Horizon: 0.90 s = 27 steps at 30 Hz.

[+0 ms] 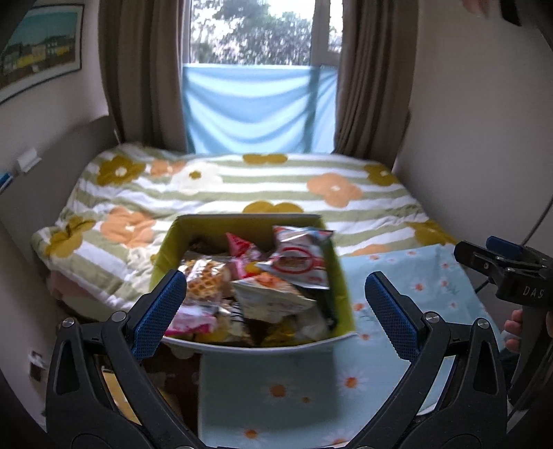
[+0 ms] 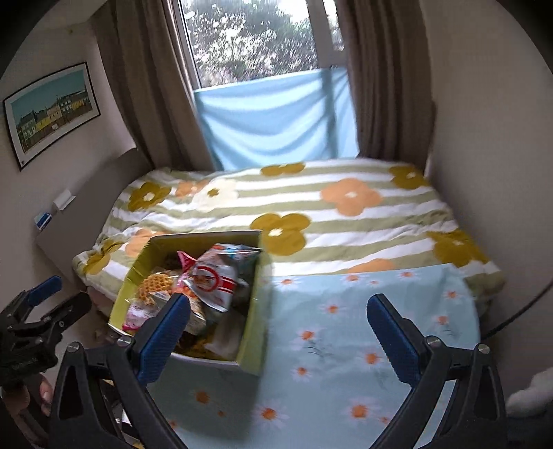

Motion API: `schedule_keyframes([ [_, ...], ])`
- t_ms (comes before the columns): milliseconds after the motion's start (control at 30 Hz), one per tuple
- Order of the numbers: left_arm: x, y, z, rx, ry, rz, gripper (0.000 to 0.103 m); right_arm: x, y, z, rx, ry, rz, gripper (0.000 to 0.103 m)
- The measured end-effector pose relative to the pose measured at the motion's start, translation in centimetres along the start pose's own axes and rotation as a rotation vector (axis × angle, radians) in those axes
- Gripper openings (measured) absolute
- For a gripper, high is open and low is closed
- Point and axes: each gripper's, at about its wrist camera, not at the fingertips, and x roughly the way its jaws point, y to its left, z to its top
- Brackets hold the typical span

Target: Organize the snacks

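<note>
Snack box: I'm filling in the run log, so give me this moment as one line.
phase: approach | snack box: full, on daisy cloth | left gripper: open, empty | right gripper: open, empty

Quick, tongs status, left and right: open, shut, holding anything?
Left tongs: open, empty, in front of the yellow-green cardboard snack box.
Right tongs: open, empty, over the light blue daisy-print cloth.

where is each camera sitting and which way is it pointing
Left wrist: rides the left gripper, looking forward at the snack box on the bed; open jaws frame it, the right gripper shows at the right edge.
Right wrist: rides the right gripper, facing the blue daisy cloth, box to its left; open jaws, left gripper at the left edge.
Shared: box, bed, curtained window.
</note>
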Motion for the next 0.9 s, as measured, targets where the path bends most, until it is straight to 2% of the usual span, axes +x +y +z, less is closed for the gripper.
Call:
schedule_keyframes([
  [200,-4.4,-3.4,-2.3,-0.005,-0.082,0.014,0.103,-5.6,-1.6,-3.0,-0.045,-0.091,-0.097,0.102],
  [333,-6.4,-5.2,-4.0,0.008,-0.133,0.028,0.103,-7.5,-2.6,-4.8,-0.042,-0.137,-0.121,0.102],
  [600,-8.0,-6.4,-5.7,-0.004,-0.135,0.035,0.103,-9.4,-3.8,-6.7,-0.040,-0.170,-0.146,0.102],
  [900,-8.2,-7.1,-5.8,0.010,-0.138,0.034,0.103,-9.9,-4.2,-7.0,-0.031,-0.177,-0.150,0.102],
])
